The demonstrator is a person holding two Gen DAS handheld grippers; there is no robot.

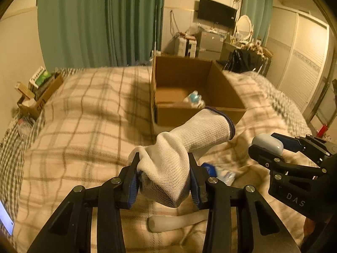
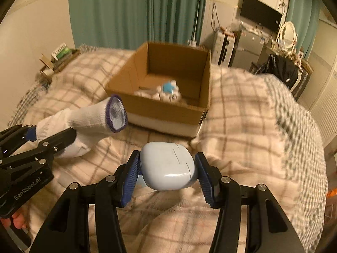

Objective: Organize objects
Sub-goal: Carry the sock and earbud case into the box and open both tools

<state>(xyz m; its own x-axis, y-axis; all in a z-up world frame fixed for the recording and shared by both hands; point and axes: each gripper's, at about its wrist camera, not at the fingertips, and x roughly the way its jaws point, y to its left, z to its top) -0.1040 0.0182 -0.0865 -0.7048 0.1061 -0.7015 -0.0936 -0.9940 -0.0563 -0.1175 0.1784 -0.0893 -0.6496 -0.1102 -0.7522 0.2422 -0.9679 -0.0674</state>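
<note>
Two grippers, both loaded. Left gripper (image 1: 164, 181), low centre of its view: fingers closed on white glove (image 1: 181, 147) (blue-edged cuff pointing at cardboard box (image 1: 168, 116)). Right gripper (image 2: 167, 175), low centre: fingers pinching pale blue case (image 2: 168, 168) by its sides. Box upper centre on plaid blanket (image 2: 242, 116), blue-and-white item (image 2: 168, 89) inside.

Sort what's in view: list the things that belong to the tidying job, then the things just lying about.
Job:
white sock, in left hand-held gripper
pale blue case, in right hand-held gripper
cardboard box

Lying about:
wall TV
oval mirror
green curtains
</note>
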